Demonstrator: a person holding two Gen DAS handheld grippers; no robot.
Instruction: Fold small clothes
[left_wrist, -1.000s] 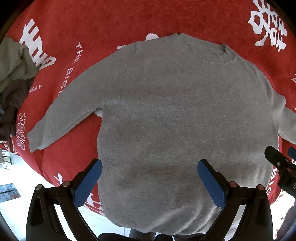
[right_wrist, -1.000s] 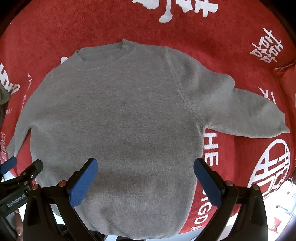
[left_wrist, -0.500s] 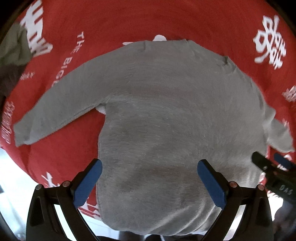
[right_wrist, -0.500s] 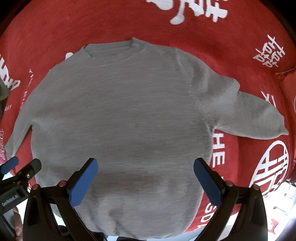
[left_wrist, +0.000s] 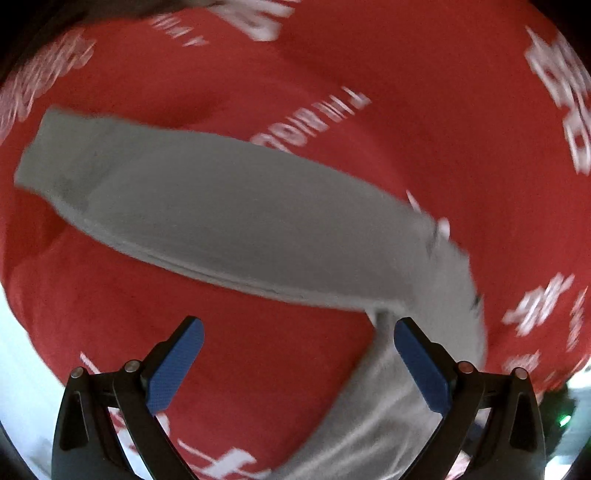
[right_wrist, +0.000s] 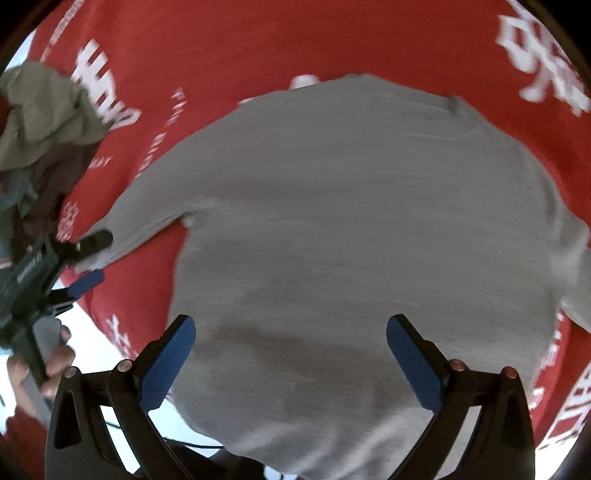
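A grey long-sleeved sweater (right_wrist: 351, 221) lies flat, neck away from me, on a red cloth with white print (right_wrist: 229, 44). In the left wrist view its left sleeve (left_wrist: 229, 221) stretches from the cuff at upper left to the body at lower right. My left gripper (left_wrist: 299, 363) is open just in front of that sleeve, over red cloth and the underarm, holding nothing. From the right wrist view the left gripper (right_wrist: 98, 258) shows by the sleeve's outer end. My right gripper (right_wrist: 291, 354) is open over the sweater's lower body, nothing between its fingers.
A pile of olive and dark clothes (right_wrist: 40, 118) sits at the far left of the red cloth. A hand (right_wrist: 55, 362) holds the left gripper's handle near the cloth's front edge (right_wrist: 122, 332). Bright floor shows beyond that edge.
The left gripper has swung left from over the sweater's body to the left sleeve. The right gripper's view has shifted left and the sweater looks closer. Both stay open.
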